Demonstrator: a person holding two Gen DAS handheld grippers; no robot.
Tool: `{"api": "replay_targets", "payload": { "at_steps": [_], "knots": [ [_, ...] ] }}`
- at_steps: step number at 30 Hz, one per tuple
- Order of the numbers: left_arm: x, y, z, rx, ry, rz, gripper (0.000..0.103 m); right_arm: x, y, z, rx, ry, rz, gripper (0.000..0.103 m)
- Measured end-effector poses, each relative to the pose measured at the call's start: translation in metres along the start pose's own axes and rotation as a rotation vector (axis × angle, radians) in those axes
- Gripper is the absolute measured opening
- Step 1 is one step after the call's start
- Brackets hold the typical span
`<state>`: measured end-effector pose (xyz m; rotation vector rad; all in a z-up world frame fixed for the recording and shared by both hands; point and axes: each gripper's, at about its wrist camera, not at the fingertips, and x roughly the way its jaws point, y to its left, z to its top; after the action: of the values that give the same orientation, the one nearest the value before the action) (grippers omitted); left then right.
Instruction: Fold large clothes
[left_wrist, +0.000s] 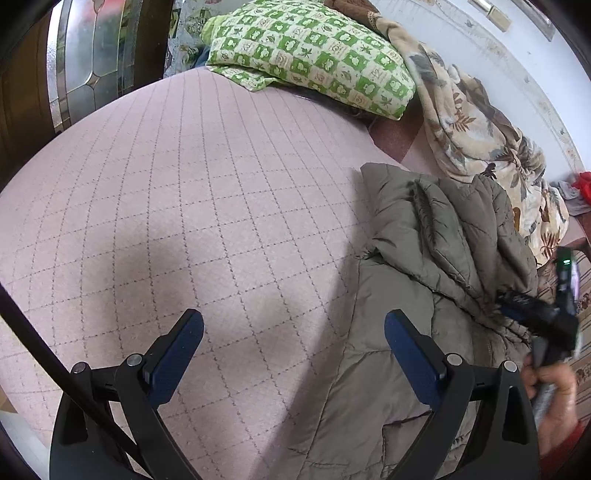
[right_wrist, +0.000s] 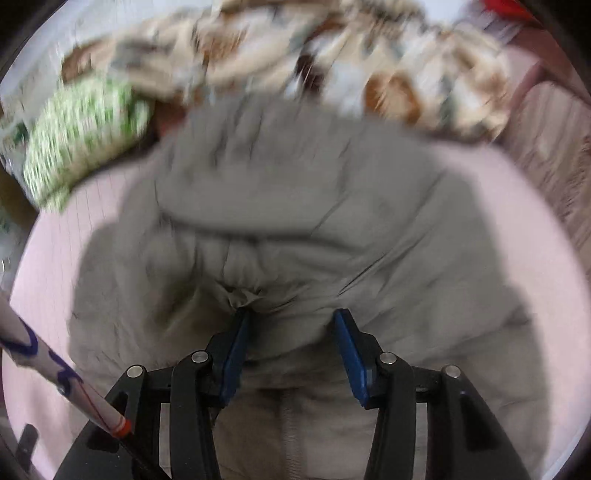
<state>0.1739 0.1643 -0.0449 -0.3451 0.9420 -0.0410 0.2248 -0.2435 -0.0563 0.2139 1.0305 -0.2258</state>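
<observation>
Left wrist view: the left claw (left_wrist: 293, 354) hangs wide open over the pink bed cover (left_wrist: 184, 221), gripping nothing. The grey puffer jacket (left_wrist: 424, 277) lies bunched just right of it, under its right finger. Right wrist view, pretty blurry: the right claw (right_wrist: 291, 332) sits half open right over the jacket (right_wrist: 295, 221), left pad touching a fabric pucker, not clamping.

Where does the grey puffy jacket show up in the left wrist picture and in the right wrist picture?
Left wrist: the grey puffy jacket fills the lower right, lying on the pink quilted cover.
Right wrist: it fills the centre, blurred, just beyond the hand-held gripper.
Shared landmark: the green checked pillow, top centre on the left wrist, upper left on the right wrist.
</observation>
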Motion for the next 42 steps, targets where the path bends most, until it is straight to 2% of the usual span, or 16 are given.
{"api": "replay_targets", "payload": {
  "at_steps": [3,6,11,14,18,22,26,29,32,35,37,42],
  "knots": [
    [0.001,-0.003,-0.001,0.007,0.007,-0.006,0.098,0.017,0.007,-0.006,-0.044,0.025,-0.048,0.052],
    [-0.001,-0.004,-0.002,0.016,0.002,-0.004,0.098,0.005,0.000,0.000,-0.031,0.034,-0.020,0.052],
    [-0.002,-0.003,-0.004,0.013,-0.009,0.015,0.098,-0.044,-0.002,-0.008,-0.012,-0.049,0.074,0.052],
    [-0.001,-0.004,-0.007,0.025,-0.009,0.033,0.098,-0.048,0.013,-0.018,-0.041,-0.025,0.113,0.059],
    [-0.006,-0.004,-0.012,0.051,-0.026,0.048,0.098,-0.030,0.026,-0.036,-0.081,0.030,0.079,0.059],
    [-0.008,-0.002,-0.019,0.074,-0.024,0.059,0.098,-0.053,0.016,-0.055,-0.111,0.024,0.112,0.060],
    [-0.011,0.004,-0.027,0.062,0.002,0.047,0.098,-0.087,-0.026,-0.076,-0.129,-0.006,0.082,0.071],
    [-0.019,0.010,-0.033,0.051,0.015,-0.018,0.098,-0.114,-0.080,-0.094,-0.076,-0.017,0.051,0.077],
    [-0.026,0.019,-0.040,0.017,0.036,-0.102,0.098,-0.139,-0.147,-0.114,0.028,-0.019,0.022,0.080],
    [-0.026,0.026,-0.047,-0.014,0.075,-0.150,0.098,-0.161,-0.220,-0.137,0.153,-0.027,-0.009,0.081],
    [-0.026,0.033,-0.051,-0.043,0.105,-0.185,0.098,-0.171,-0.269,-0.156,0.268,-0.037,0.001,0.081],
    [-0.019,0.045,-0.063,-0.110,0.208,-0.280,0.098,-0.170,-0.339,-0.196,0.447,-0.045,0.037,0.082]
  ]
}}
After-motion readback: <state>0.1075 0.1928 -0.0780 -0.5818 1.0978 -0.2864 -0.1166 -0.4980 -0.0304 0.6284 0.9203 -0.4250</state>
